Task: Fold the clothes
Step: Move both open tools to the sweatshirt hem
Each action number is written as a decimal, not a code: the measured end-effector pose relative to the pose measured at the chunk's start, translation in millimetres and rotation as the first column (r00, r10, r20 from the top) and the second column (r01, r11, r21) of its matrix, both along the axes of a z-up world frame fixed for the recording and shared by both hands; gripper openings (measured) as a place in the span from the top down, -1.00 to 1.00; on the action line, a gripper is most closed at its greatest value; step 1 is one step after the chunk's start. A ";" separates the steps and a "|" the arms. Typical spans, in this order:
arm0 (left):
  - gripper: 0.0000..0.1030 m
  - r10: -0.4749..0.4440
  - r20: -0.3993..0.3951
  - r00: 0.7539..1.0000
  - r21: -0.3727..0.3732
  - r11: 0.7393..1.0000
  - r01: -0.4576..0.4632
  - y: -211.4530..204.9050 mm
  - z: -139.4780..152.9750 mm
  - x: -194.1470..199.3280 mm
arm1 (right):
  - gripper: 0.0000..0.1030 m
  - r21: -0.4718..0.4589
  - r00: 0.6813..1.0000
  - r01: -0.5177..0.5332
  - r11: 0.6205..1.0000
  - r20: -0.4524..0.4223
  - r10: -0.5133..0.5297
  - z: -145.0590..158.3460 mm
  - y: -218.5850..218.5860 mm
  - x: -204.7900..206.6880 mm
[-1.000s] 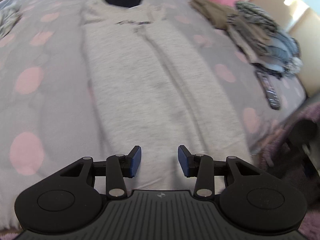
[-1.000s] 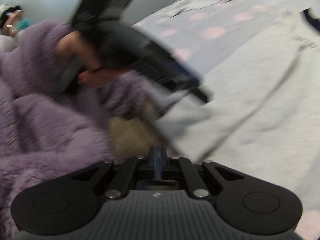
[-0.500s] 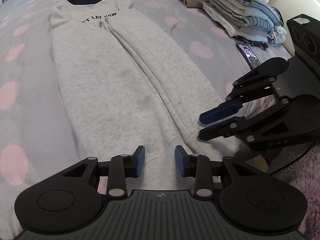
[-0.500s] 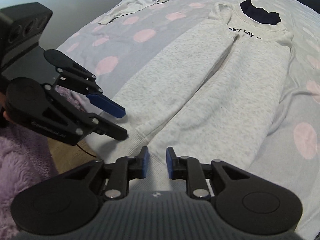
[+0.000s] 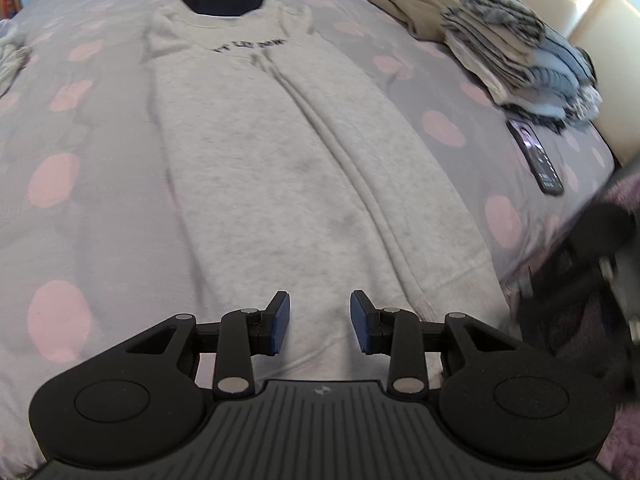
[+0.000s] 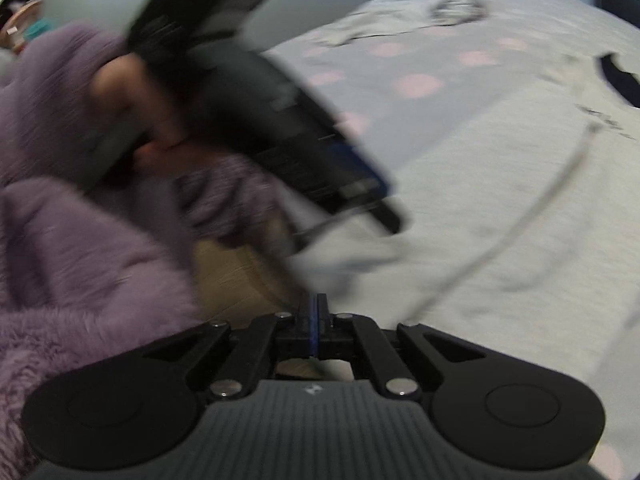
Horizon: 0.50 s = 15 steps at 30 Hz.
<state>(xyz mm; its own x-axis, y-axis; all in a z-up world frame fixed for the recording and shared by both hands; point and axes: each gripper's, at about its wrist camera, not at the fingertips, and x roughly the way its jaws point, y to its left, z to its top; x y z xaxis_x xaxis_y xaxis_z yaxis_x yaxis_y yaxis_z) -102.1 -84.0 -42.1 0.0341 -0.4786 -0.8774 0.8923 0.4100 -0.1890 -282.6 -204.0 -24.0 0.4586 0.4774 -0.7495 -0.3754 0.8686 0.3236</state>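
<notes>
A light grey sweatshirt (image 5: 260, 168) with black lettering lies flat on the bed, its dark-lined neck at the far end and both sleeves folded in. My left gripper (image 5: 319, 320) hovers open over the near hem with nothing between its blue pads. In the right wrist view the same sweatshirt (image 6: 500, 200) fills the right side. There my left gripper (image 6: 384, 208) is a dark blur in a person's hand, its tip at the hem corner. My right gripper (image 6: 318, 308) is shut just short of that corner, and no cloth shows between its pads.
The bedcover (image 5: 80, 200) is grey with pink dots. A stack of folded clothes (image 5: 520, 52), a tan garment (image 5: 408, 4) and a phone (image 5: 538, 156) lie along the right edge. Crumpled clothes (image 6: 440, 4) sit far back. A purple fuzzy sleeve (image 6: 80, 240) and wooden floor (image 6: 236, 276) are beside the bed.
My right gripper has shut since half a second ago and swung left towards the person, blurring its view. My left gripper stays open over the hem.
</notes>
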 end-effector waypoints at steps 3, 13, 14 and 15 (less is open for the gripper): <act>0.39 0.020 0.010 1.000 0.000 1.000 -0.020 3.0 2.3 2.2 | 1.00 0.040 0.998 -0.065 0.997 -0.012 0.066 -1.0 11.5 0.1; 0.39 0.097 0.034 0.995 0.021 0.995 -0.098 24.7 5.0 4.3 | 0.23 0.079 0.984 -0.167 0.983 -0.041 0.171 -7.4 38.9 15.4; 0.39 0.101 0.035 0.994 0.022 0.995 -0.102 26.8 5.1 3.6 | 0.06 0.060 0.986 -0.161 0.985 -0.039 0.164 -7.4 39.7 17.0; 0.39 0.103 0.036 0.994 0.022 0.994 -0.104 28.7 5.2 2.7 | 0.22 0.073 0.983 -0.172 0.982 -0.049 0.176 -8.5 40.5 18.5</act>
<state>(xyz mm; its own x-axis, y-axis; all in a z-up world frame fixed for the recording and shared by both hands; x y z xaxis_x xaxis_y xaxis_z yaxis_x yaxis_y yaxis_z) -99.4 -55.3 -36.9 0.1132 -0.4502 -0.8857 0.8506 0.5045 -0.1478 -264.2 -163.5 -32.5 0.3225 0.5972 -0.7344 -0.4989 0.7666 0.4042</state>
